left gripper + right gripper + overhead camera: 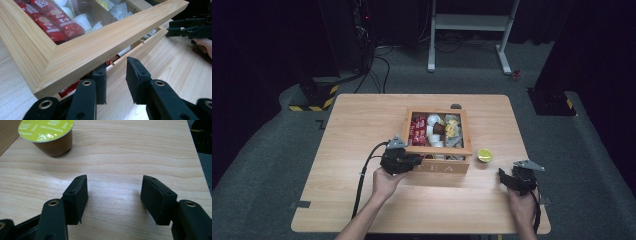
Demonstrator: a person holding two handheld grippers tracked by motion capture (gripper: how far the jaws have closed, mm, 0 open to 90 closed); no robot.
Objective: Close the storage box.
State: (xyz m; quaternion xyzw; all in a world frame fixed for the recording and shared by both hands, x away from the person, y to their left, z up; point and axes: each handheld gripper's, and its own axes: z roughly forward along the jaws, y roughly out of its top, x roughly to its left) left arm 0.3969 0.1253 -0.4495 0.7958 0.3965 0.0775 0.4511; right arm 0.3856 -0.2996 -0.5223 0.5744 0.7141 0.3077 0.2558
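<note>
A dark room with grey carpet surrounds a light wooden bench [362, 120]; a white frame stand and black equipment stand beyond its far edge.

Left claw [416, 161]: held at the near left corner of the wooden tea box [439, 167]. In the left gripper view the jaws stand a narrow gap apart, gripping nothing. One pad [100, 82] sits just under the raised edge of the box's glass-paned lid [100, 42], at the gap between lid and box body; whether it touches the wood cannot be told. The other pad lies clear over the bench. Red sachets [50, 20] and white cups [82, 20] show through the pane ahead of this claw, and the other gripper appears farther off at the upper right of that view.

Right claw [503, 176]: held low over the bench, well apart from the box. In the right gripper view its jaws stand wide apart and empty, with bare wood between them. A brown capsule [51, 133] with a yellow-green foil lid marked "cappuccino" stands upright ahead of this claw and toward its left jaw, not touching it; in the high view the same capsule sits just beside the right end of the box.
</note>
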